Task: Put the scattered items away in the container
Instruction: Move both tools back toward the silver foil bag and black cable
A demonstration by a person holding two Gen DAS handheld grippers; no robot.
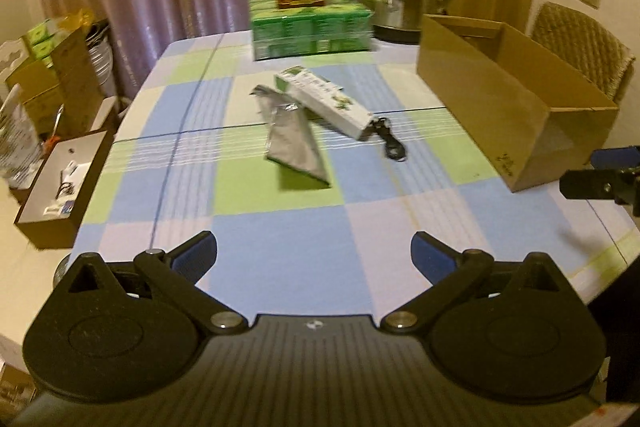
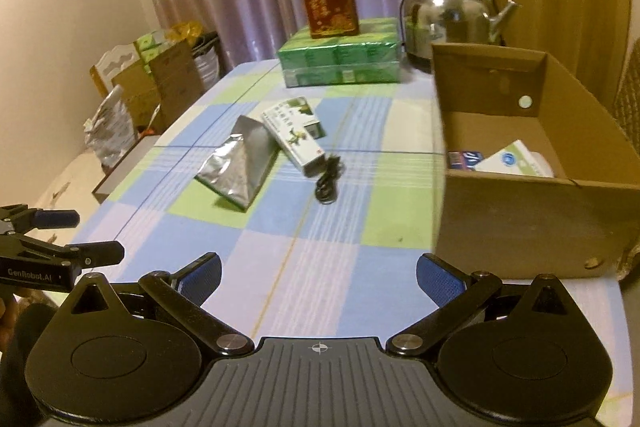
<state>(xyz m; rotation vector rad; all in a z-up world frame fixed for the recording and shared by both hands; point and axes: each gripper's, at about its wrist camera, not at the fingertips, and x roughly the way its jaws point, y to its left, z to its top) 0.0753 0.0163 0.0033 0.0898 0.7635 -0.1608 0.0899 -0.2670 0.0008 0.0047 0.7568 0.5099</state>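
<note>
So both grippers are empty right now. The left gripper (image 1: 314,255) hangs over the near edge of the table with the blue, green and white checked cloth (image 1: 280,239), blue pads spread wide with nothing between them. The right gripper (image 2: 318,277) is the same, jaws wide apart over the near edge, just short of the open brown cardboard box (image 2: 532,215) at the near right corner. My guess is both stand open to be ready for a grab.

Out toward the middle of the table sit the leftovers in a loose bunch: a crinkly silver foil pouch (image 1: 292,139), a long white carton with green leaf print (image 1: 326,103) lying partly over it, and a coiled black cable (image 1: 390,141) touching the carton's near end.

The box already has a couple of white and blue packets (image 2: 508,161) inside, so it looks partway done.
</note>
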